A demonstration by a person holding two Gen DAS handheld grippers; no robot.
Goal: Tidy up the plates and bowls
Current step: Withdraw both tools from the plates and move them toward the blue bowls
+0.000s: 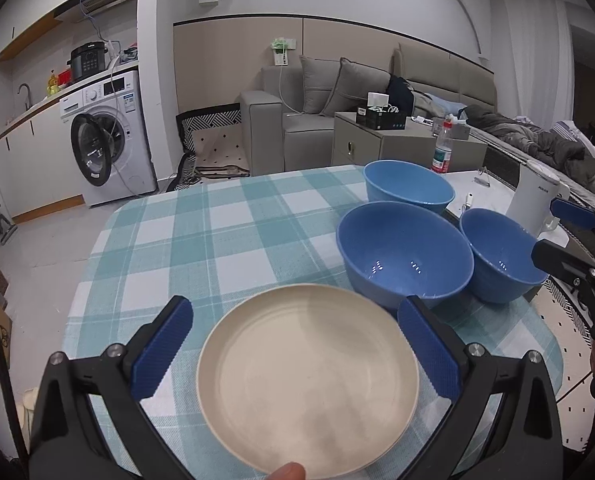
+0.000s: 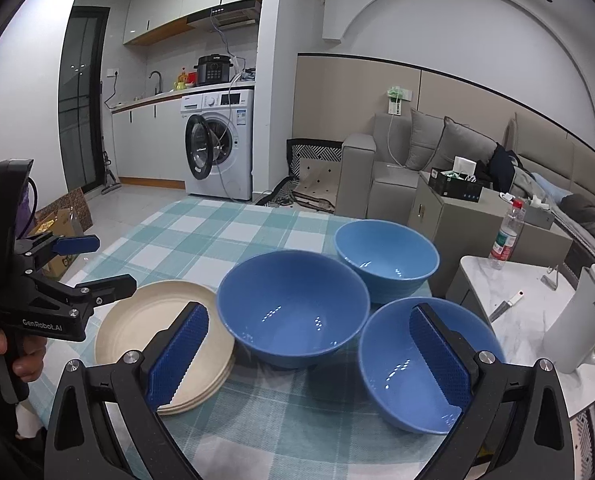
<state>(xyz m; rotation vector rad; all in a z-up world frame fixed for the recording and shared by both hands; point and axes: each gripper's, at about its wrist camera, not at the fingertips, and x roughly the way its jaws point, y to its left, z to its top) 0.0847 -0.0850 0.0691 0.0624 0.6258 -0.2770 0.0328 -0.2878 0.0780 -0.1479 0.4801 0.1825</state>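
Checked bench (image 1: pixel 225 232): both tools spread apart, gripping nothing.
Right view alone reveals stacked cream plates (image 2: pixel 137 328) at 9 o'clock of three blue bowls (image 2: pixel 293 312); left tool (image 1: pixel 297 354) straddles them, right tool (image 2: pixel 309 360) hides one bowl's rim.

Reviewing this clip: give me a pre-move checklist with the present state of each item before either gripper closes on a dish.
1. Left gripper open: ok, fingers either side of the cream plate stack.
2. Right gripper open: ok.
3. Right gripper lined up with the nearest blue bowl: cannot tell; one finger shows over the bowl, height unclear.
4. Three blue bowls upright and unstacked: ok; middle bowl, far bowl.
5. Plates already stacked: ok, several rims show.
6. White kettle clear of the bowls: ok.
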